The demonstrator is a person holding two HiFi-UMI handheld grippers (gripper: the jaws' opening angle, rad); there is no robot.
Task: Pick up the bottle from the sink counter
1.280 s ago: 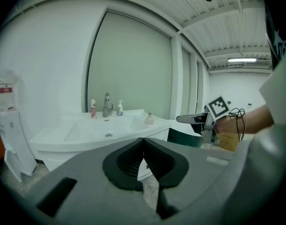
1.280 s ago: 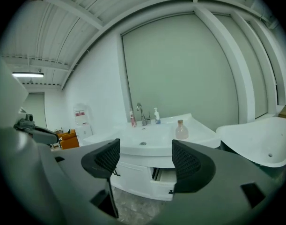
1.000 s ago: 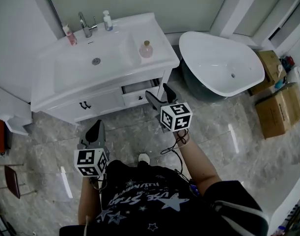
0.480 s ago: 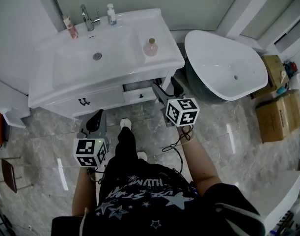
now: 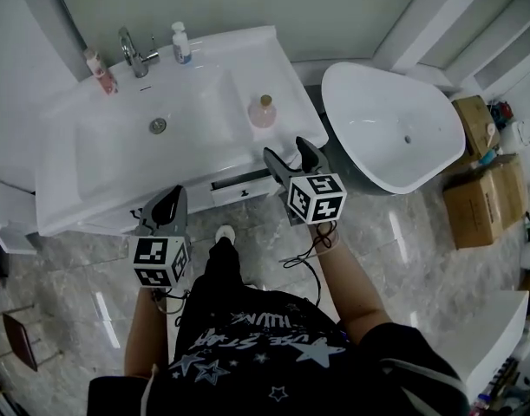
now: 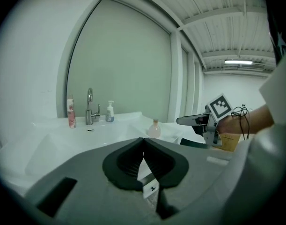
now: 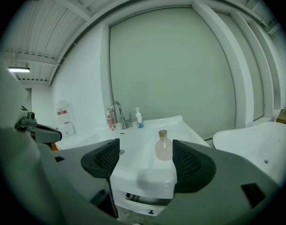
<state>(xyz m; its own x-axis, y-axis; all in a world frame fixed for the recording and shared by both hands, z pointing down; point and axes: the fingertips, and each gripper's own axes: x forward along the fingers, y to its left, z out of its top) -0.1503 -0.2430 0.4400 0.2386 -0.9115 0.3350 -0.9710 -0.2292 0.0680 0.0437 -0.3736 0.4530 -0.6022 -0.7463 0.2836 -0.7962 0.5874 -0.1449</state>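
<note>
A round pale-pink bottle (image 5: 262, 111) with a brown cap stands on the right side of the white sink counter (image 5: 282, 72). In the right gripper view the bottle (image 7: 163, 146) shows upright between the jaws, further off. My right gripper (image 5: 286, 150) is open and empty at the counter's front edge, a short way before the bottle. My left gripper (image 5: 172, 199) is shut with nothing in it, low in front of the vanity's left half. In the left gripper view the jaws (image 6: 143, 146) meet, and the bottle (image 6: 154, 129) is far ahead to the right.
A faucet (image 5: 130, 52), a pink tube (image 5: 97, 63) and a small pump bottle (image 5: 179, 43) stand at the back of the basin. A vanity drawer (image 5: 243, 185) is slightly pulled out. A white bathtub (image 5: 395, 128) is to the right, with cardboard boxes (image 5: 477, 206) beyond it.
The person has stepped up to the vanity. Both grippers moved forward with it; the right gripper now reaches the counter's front edge near the bottle. Jaw states are unchanged.
</note>
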